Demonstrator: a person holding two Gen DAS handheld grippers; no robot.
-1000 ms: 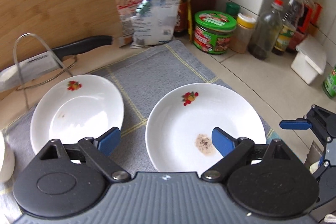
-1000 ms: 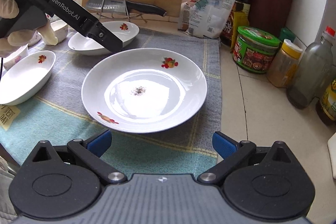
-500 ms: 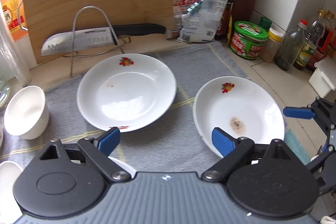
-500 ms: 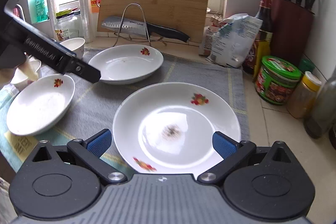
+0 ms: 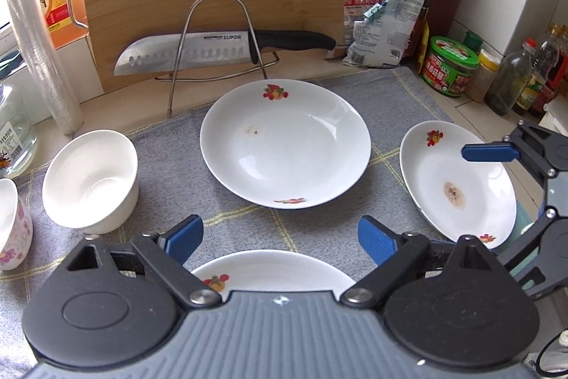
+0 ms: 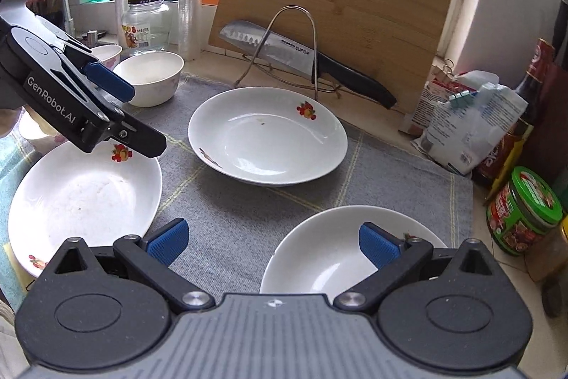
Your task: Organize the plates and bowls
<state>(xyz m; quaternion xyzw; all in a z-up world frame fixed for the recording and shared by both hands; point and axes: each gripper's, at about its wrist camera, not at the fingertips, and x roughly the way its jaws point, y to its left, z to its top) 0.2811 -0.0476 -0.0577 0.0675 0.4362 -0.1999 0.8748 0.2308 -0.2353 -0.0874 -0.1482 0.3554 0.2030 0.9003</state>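
Plates and bowls are all spread out on the grey cloth (image 5: 312, 87), and none of them is stacked yet. Both grippers are wide open and hold nothing. The left gripper (image 5: 280, 238) hangs over the near plate (image 5: 273, 267), with only cloth showing between its blue pads. The right gripper (image 6: 273, 242) hangs over the right plate (image 6: 319, 258), and its jaws are apart too.

Further out, the middle plate (image 5: 284, 148) sits alone in the centre of the cloth, well apart from the other two plates. A plain white bowl (image 5: 88, 180) stands to its left. Just beside that, a flowered bowl (image 5: 12, 222) peeks in at the edge.

So I think the tidying has hardly begun. Three plates still need to go into one pile, and the bowls need to go together.

Some parts are hard to see. The near plate is mostly hidden under the left gripper. The flowered bowl is cut off by the picture's edge, so I cannot tell whether more bowls stand past it. The right plate has a brown smudge, and the middle plate has a faint mark.
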